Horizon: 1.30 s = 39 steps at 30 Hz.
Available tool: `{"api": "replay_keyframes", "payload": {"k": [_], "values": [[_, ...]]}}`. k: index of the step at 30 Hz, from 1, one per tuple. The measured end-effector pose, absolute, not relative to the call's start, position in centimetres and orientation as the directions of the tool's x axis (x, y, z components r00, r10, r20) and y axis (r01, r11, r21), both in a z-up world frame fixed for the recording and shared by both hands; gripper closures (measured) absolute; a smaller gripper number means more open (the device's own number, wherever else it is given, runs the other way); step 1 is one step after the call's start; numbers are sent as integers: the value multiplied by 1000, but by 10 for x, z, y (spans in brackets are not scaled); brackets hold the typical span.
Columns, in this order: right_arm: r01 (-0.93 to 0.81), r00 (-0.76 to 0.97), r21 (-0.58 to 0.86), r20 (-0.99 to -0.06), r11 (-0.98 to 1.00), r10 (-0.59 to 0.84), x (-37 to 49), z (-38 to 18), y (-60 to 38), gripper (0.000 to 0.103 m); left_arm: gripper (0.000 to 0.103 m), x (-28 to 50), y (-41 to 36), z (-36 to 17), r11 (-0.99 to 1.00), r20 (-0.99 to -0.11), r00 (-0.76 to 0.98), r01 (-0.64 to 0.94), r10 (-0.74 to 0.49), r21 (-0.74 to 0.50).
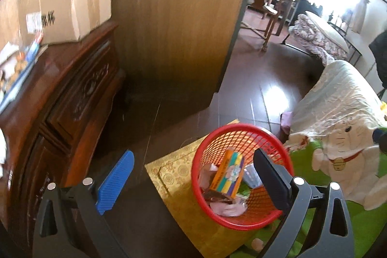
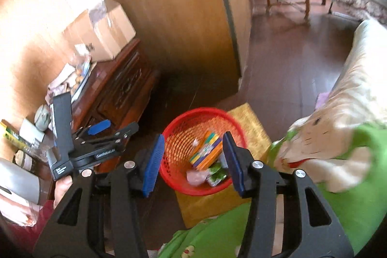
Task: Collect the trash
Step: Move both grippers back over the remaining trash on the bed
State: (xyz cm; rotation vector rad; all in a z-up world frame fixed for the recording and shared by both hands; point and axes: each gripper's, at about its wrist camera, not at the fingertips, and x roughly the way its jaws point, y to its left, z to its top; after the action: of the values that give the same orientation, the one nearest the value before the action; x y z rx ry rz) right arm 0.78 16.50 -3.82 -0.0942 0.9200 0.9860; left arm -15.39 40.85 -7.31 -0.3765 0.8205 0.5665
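Note:
A red mesh basket [image 1: 241,224] [image 2: 169,132] stands on a gold patterned box [image 1: 169,175] [image 2: 251,127]. Inside lie a striped colourful carton [image 1: 228,175] [image 2: 206,149], a pink wrapper [image 1: 227,208] [image 2: 196,177] and a green packet [image 2: 215,175]. My right gripper [image 2: 193,137] hovers over the basket, open, with nothing between its blue pads. A small white scrap [image 2: 194,142] shows inside the basket below it. My left gripper [image 1: 194,153] [image 2: 84,110] is wide open and empty, held by a hand to the left of the basket, its right finger over the rim.
A carved dark wood cabinet [image 1: 60,113] on the left bears cardboard boxes [image 1: 72,9] and clutter. A tall wooden panel [image 1: 179,28] stands behind. To the right are a white plush cat [image 1: 346,161], a green blanket [image 2: 350,204] and a covered sofa [image 1: 338,93].

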Motion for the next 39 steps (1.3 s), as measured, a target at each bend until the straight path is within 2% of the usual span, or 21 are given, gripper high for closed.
{"api": "replay_keyframes", "payload": {"k": [8, 13, 15, 20, 26, 31, 37, 39], "values": [[-672, 398, 344, -579, 655, 712, 15, 9, 71, 44, 6, -152, 359, -14, 850, -699, 629, -524, 340, -59], [-564, 540, 344, -534, 751, 650, 21, 16, -11, 34, 6, -131, 304, 23, 909, -655, 695, -416, 297, -29], [-498, 589, 355, -531, 791, 609, 28, 11, -49, 33, 6, -118, 280, 31, 931, -648, 714, -364, 267, -18], [-327, 675, 367, -554, 871, 487, 50, -7, -124, 32, 6, -63, 205, 44, 982, -664, 733, -189, 143, 3], [-101, 697, 425, -615, 900, 369, 94, -41, -203, 30, 6, 17, 119, 40, 1000, -699, 716, 2, 5, 9], [37, 645, 565, -643, 825, 412, 139, -58, -248, 30, 6, 99, 45, 28, 994, -733, 679, 103, -53, 24], [170, 667, 512, -688, 842, 285, 177, -66, -279, 28, 6, 174, -21, 9, 985, -762, 638, 174, -110, 3], [211, 634, 529, -714, 822, 296, 185, -80, -288, 28, 6, 197, -37, -2, 982, -772, 627, 187, -101, 23]]}}
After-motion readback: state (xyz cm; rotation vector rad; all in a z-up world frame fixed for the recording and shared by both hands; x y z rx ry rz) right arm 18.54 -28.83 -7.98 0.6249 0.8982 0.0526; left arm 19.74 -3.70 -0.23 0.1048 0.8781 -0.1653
